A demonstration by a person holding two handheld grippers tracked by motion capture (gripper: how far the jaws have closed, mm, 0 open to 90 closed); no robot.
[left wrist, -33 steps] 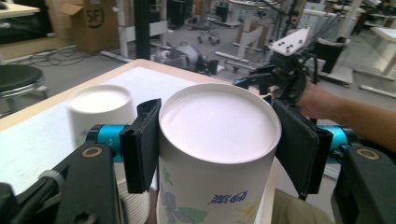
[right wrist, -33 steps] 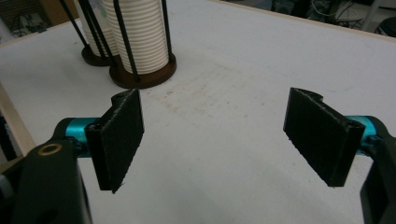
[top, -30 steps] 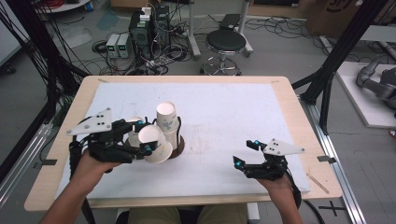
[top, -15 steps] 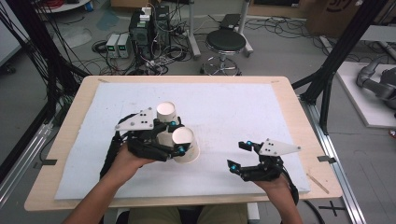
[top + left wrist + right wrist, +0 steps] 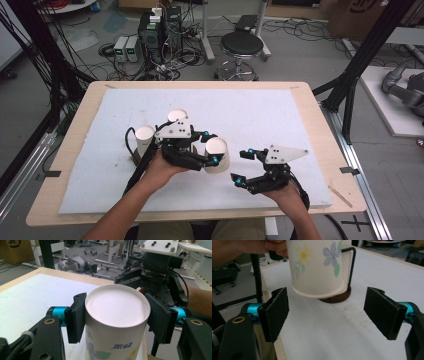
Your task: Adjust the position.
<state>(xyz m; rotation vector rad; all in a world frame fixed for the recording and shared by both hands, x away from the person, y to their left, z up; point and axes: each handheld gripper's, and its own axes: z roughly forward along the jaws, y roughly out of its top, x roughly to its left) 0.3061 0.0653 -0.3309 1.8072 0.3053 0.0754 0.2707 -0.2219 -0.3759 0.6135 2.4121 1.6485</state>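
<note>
The left claw (image 5: 212, 152) squeezes a flowery paper cup (image 5: 217, 154), upside down in the air. It has carried the cup away from the cup holder (image 5: 137, 157) toward the right claw (image 5: 239, 167), whose jaws gape wide, ready to take it.

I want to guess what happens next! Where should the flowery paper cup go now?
Probably a little further toward the open right tongs. The left tongs clamp the white flower-printed paper cup upside down, held above the white mat.
</note>
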